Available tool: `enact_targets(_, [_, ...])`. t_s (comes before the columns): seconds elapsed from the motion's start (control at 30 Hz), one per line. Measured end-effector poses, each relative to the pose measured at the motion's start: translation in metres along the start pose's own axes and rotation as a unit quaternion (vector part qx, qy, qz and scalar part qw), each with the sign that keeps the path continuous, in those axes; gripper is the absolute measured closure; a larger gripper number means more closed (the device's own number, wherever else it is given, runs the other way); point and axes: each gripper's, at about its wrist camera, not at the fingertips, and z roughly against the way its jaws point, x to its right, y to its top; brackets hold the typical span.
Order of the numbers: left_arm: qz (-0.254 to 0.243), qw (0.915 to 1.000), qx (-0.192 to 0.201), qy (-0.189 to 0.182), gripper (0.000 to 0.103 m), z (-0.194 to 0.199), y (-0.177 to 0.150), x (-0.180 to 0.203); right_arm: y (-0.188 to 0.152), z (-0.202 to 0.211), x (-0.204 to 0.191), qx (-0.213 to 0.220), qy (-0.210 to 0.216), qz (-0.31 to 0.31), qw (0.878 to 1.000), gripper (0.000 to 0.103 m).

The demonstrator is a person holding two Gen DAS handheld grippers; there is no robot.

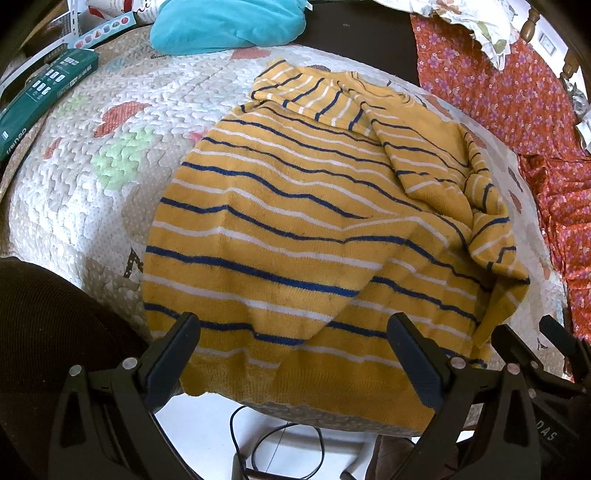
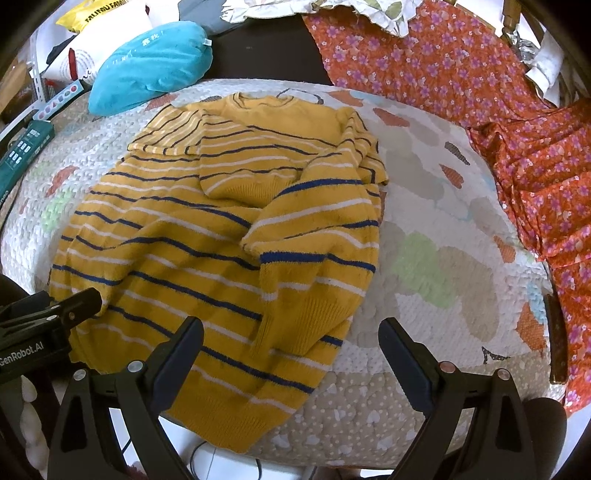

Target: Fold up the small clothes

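Note:
A small yellow sweater (image 1: 295, 229) with blue and white stripes lies on a quilted pad (image 1: 92, 177), both sleeves folded in over its body. It also shows in the right wrist view (image 2: 207, 236). My left gripper (image 1: 295, 354) is open and empty, its fingers over the sweater's hem at the near edge. My right gripper (image 2: 291, 354) is open and empty, above the hem's right corner and the pad (image 2: 443, 229). The right gripper shows at the right edge of the left wrist view (image 1: 546, 354), and the left gripper at the left edge of the right wrist view (image 2: 55, 314).
A teal cushion (image 1: 229, 22) lies at the pad's far edge. A green box (image 1: 33, 96) sits far left. Orange flowered cloth (image 2: 480, 92) covers the right side. A black cable (image 1: 273, 443) runs on the floor below the near edge.

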Motion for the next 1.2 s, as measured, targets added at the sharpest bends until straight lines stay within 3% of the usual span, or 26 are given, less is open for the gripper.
enact_targets(0.93, [-0.001,1.0,-0.003,0.0,0.002,-0.004,-0.002,-0.006,-0.005,-0.009,-0.001,-0.015,0.006,-0.004,1.0,0.005])
enact_targets(1.1, [0.014,0.9998,-0.003,-0.012,0.002,0.0,0.003,-0.011,-0.001,-0.006,0.008,0.008,0.009,-0.013,1.0,0.005])
enact_targets(1.2, [0.005,0.9999,0.015,0.002,0.002,0.008,0.02,-0.009,0.009,0.002,0.016,0.032,0.005,-0.024,0.999,0.005])
